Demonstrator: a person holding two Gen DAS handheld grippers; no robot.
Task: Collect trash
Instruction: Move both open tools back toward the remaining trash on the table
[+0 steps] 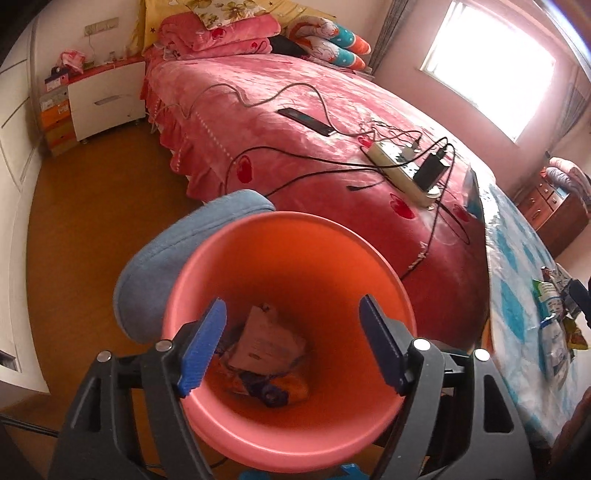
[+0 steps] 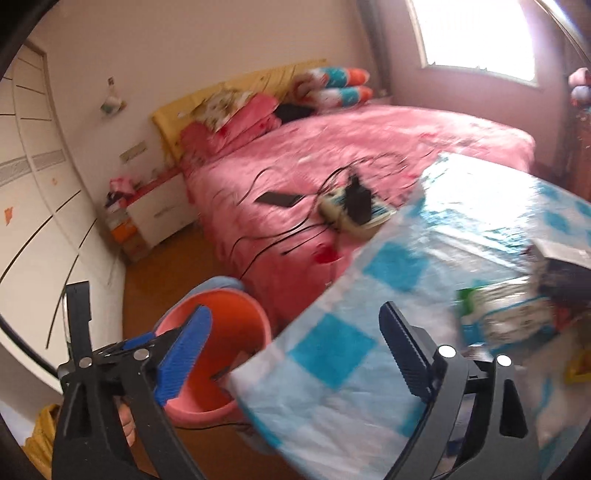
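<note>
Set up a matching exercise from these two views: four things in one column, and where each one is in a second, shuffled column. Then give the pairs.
Things:
1. orange bin
2. black phone
3. green-and-white packet
4. left gripper

Places:
A. on the pink bedspread, beside the cables
B. on the floor at the corner of the checked tablecloth
C. hanging open over the bin's mouth
D. on the blue-and-white checked tablecloth

Pairs: 1-B, 2-A, 3-D, 4-C

Place: a home bedroom.
Bed point(image 1: 295, 122): pink cover, folded blankets point(image 1: 221, 35) at the head.
Nightstand point(image 1: 107, 98): stood beside it.
Floor point(image 1: 88, 221): was wood.
</note>
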